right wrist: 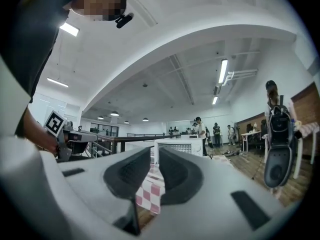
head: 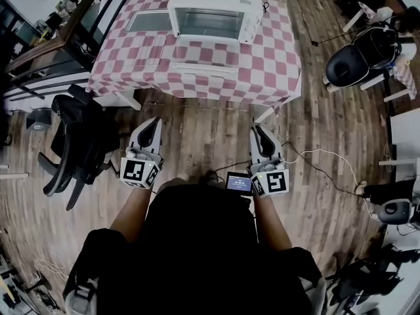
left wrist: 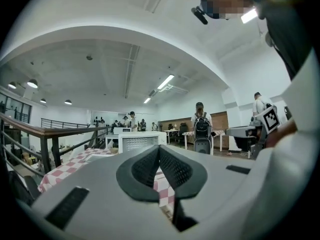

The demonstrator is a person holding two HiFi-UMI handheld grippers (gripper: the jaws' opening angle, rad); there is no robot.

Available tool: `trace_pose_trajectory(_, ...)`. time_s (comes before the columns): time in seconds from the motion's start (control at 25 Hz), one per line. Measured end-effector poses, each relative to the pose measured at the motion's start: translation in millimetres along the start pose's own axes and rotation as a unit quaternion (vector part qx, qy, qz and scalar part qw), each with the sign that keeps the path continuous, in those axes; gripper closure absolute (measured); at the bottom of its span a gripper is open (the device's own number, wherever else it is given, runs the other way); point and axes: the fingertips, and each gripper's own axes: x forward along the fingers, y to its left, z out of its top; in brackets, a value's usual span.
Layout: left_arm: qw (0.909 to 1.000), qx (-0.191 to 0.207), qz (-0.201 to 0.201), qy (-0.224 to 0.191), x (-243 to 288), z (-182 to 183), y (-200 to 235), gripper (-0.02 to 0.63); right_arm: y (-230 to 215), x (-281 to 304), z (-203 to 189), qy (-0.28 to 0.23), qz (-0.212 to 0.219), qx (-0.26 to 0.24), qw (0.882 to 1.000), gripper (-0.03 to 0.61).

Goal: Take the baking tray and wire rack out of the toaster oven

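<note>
The white toaster oven [head: 210, 12] stands on a pink-and-white checkered table [head: 262, 71], its glass door facing me and looking closed. A flat grey baking tray [head: 149, 21] lies on the table just left of the oven. I cannot make out a wire rack. My left gripper [head: 152, 128] and right gripper [head: 257, 133] hover over the wooden floor short of the table, both pointing level at it. The left gripper [left wrist: 159, 148] has its pads touching, with nothing held. On the right gripper [right wrist: 154, 151] only a thin slit shows, empty, with the oven [right wrist: 180, 145] straight ahead.
A black office chair [head: 79, 143] stands on the floor at my left. A black-and-white stool [head: 351, 64] is right of the table. A white cable [head: 321, 156] runs over the floor at the right. A railing [left wrist: 45, 134] and several people [left wrist: 201, 129] are farther back.
</note>
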Motion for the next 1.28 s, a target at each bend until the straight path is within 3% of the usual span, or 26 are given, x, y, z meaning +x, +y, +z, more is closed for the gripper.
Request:
trace_pose_trajectory(0.2, 0.9997, -0.004, -0.024, -0.005, -16, -2, 16, 0.620, 30, 3, 2, 0.022, -0.032, 0.002, 0.999, 0.520)
trace_pose_trajectory(0.36, 0.9984, -0.025, -0.049, -0.015, -48, 2, 33, 0.620, 74, 14, 13, 0.029, -0.034, -0.001, 0.999, 0.520)
trace_pose_trajectory(0.76, 0.9940, -0.025, -0.106, -0.006, -101, -15, 56, 0.620, 156, 16, 3, 0.060, -0.043, 0.000, 0.997, 0.520)
trace_pose_trajectory(0.88, 0.9950, -0.019, -0.098, -0.001, -107, -16, 56, 0.620, 164, 12, 1, 0.057, -0.034, -0.006, 0.998, 0.520)
trace_pose_trajectory(1.04, 0.9971, -0.030, -0.066, -0.023, -109, -10, 54, 0.620, 157, 2, 3, 0.046, -0.019, -0.006, 0.999, 0.523)
trace_pose_trajectory(1.28, 0.9981, -0.039, -0.049, 0.001, -110, -20, 25, 0.620, 137, -16, 4, 0.037, 0.000, -0.003, 0.999, 0.528)
